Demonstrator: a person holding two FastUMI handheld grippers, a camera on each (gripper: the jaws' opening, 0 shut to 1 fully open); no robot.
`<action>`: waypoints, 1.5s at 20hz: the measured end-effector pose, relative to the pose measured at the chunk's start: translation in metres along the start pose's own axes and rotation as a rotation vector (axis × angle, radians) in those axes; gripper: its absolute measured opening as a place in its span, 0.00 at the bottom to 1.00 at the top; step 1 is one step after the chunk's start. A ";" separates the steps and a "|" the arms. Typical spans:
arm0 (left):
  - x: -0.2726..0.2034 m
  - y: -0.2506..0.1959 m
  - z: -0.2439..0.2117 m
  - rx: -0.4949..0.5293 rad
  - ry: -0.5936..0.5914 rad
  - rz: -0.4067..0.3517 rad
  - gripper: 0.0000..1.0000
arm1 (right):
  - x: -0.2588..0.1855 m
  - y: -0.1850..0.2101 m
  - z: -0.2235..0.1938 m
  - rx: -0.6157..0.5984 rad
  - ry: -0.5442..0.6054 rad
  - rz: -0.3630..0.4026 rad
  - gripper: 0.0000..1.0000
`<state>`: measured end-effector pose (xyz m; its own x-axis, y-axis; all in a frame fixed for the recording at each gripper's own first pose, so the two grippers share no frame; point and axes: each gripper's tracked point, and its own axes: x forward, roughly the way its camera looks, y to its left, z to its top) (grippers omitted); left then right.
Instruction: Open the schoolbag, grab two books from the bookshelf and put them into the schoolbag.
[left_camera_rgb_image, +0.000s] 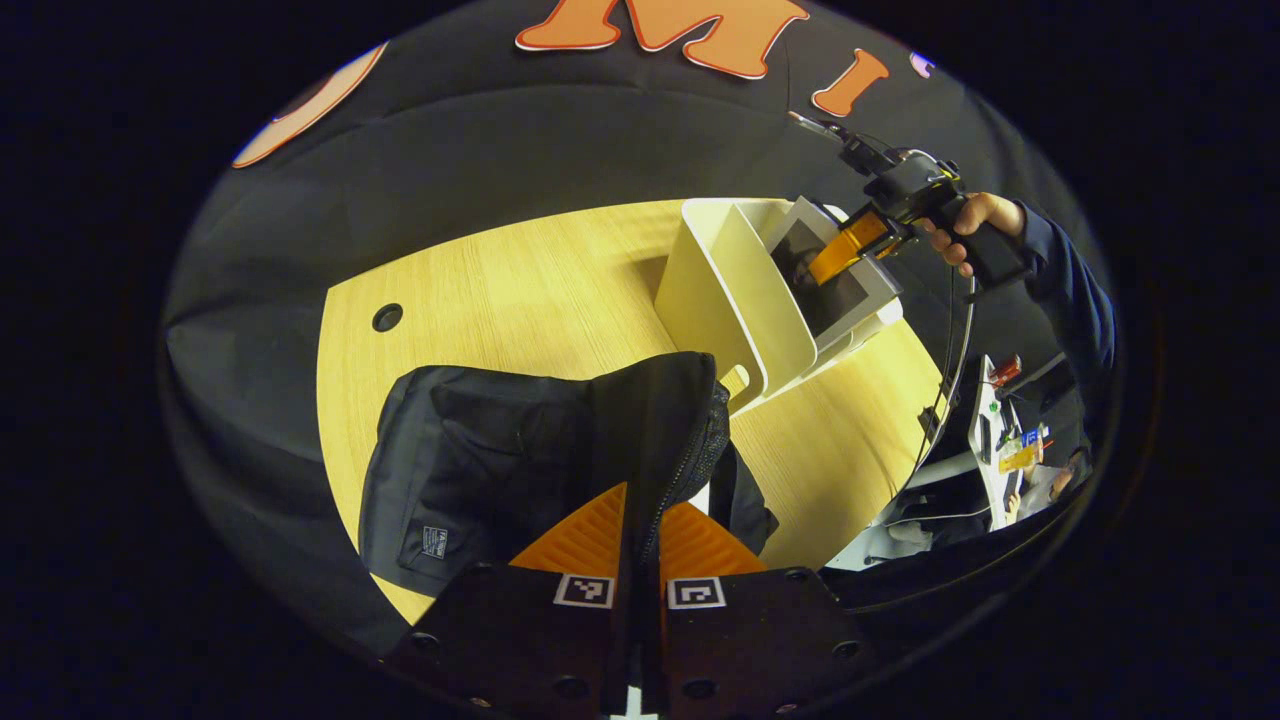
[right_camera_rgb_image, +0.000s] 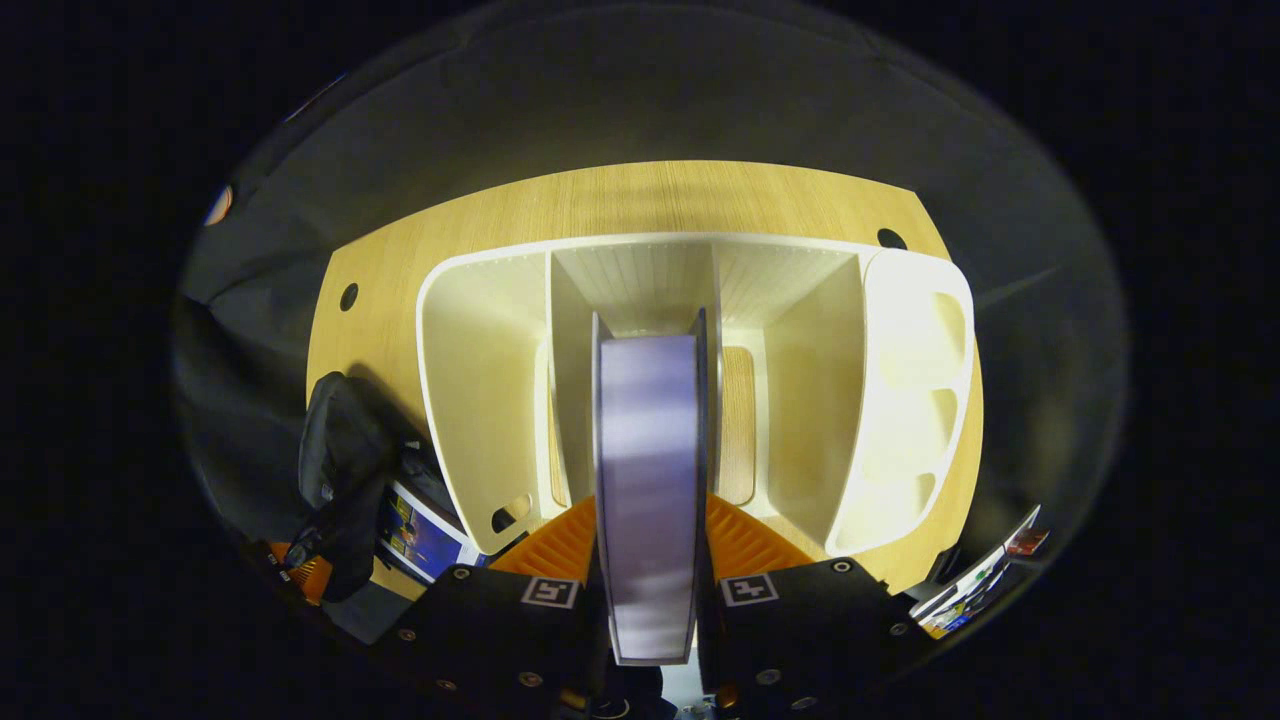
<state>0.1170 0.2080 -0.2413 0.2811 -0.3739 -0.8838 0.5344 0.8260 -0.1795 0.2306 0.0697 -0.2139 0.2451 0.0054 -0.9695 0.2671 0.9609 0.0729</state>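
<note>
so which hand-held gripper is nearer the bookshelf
Right. The right hand-held gripper is at the white bookshelf, shut on a book standing in its middle slot. The left hand-held gripper is away from it, pinching the schoolbag flap.

The left gripper view looks down from close above the schoolbag (left_camera_rgb_image: 480, 470) and across the table (left_camera_rgb_image: 530, 280) toward the bookshelf (left_camera_rgb_image: 740, 300). The right gripper view faces straight into the bookshelf (right_camera_rgb_image: 690, 390) from very near. Both share shelf, table and bag (right_camera_rgb_image: 340, 470).
</note>
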 end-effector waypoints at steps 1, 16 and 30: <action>-0.002 0.001 0.001 0.007 -0.003 0.000 0.06 | -0.002 -0.001 -0.005 0.005 0.003 -0.002 0.43; -0.010 0.000 -0.004 0.111 -0.027 -0.058 0.06 | -0.064 0.006 -0.096 0.024 -0.067 0.019 0.35; -0.010 -0.001 -0.006 0.218 -0.009 -0.128 0.06 | -0.084 0.014 -0.203 0.223 -0.094 0.113 0.35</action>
<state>0.1092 0.2137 -0.2353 0.2069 -0.4742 -0.8558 0.7254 0.6613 -0.1911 0.0242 0.1388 -0.1789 0.3680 0.0730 -0.9270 0.4295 0.8708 0.2391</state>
